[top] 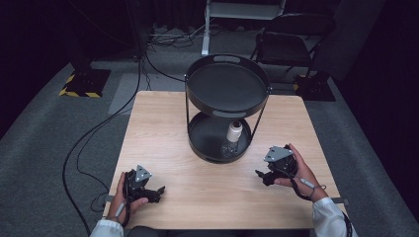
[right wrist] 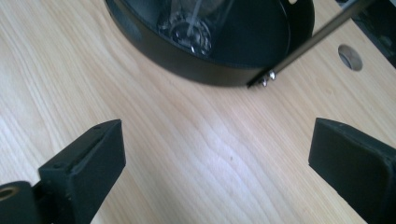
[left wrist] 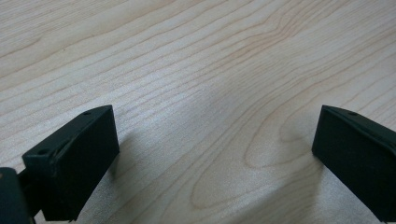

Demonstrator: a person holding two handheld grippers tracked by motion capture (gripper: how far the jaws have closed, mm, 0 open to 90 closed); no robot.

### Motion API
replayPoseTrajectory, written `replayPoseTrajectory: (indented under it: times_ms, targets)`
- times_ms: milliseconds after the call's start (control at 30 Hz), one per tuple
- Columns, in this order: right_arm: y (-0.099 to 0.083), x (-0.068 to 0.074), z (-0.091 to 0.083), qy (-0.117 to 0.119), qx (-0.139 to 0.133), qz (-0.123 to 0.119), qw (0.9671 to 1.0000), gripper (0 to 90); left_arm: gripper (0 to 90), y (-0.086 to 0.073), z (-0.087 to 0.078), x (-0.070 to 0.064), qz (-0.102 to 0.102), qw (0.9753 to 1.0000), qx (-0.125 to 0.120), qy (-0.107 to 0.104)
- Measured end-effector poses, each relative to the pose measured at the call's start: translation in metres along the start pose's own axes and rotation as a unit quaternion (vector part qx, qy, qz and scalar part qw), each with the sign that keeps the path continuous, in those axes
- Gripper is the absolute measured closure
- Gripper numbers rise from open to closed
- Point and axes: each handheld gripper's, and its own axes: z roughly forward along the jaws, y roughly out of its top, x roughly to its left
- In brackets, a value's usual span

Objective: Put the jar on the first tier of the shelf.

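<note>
A black two-tier round tray stand [top: 226,84] stands at the table's far middle. On its lower tray [top: 207,136] stands a clear glass bottle with a white cap [top: 232,138]; the bottle's glass base [right wrist: 189,28] is close ahead in the right gripper view. My left gripper [top: 157,191] rests low at the front left, open over bare wood [left wrist: 210,116], nothing between its jaws. My right gripper [top: 262,177] sits at the front right, open, pointing toward the lower tray's rim [right wrist: 196,70], a short way from it.
The wooden table [top: 163,128] has free room on both sides of the stand. A thin upright rod of the stand [right wrist: 308,39] crosses the right gripper view. A round hole [right wrist: 350,57] in the tabletop lies beyond. Cables, a chair and stands sit on the floor behind.
</note>
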Motion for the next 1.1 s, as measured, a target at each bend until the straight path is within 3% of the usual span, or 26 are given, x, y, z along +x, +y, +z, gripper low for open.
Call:
replayPoseTrajectory:
  times_ms: [533, 1100]
  targets:
    - [-0.037, 0.002, -0.013, -0.022, 0.025, -0.002, 0.9994, 3.6, 0.3, 0.000, 0.000, 0.000, 0.000, 1.0000, 0.000, 0.000]
    - [-0.085, 0.009, -0.011, -0.019, 0.048, 0.036, 0.9980, 3.6, 0.2, 0.000, 0.000, 0.000, 0.000, 1.0000, 0.000, 0.000]
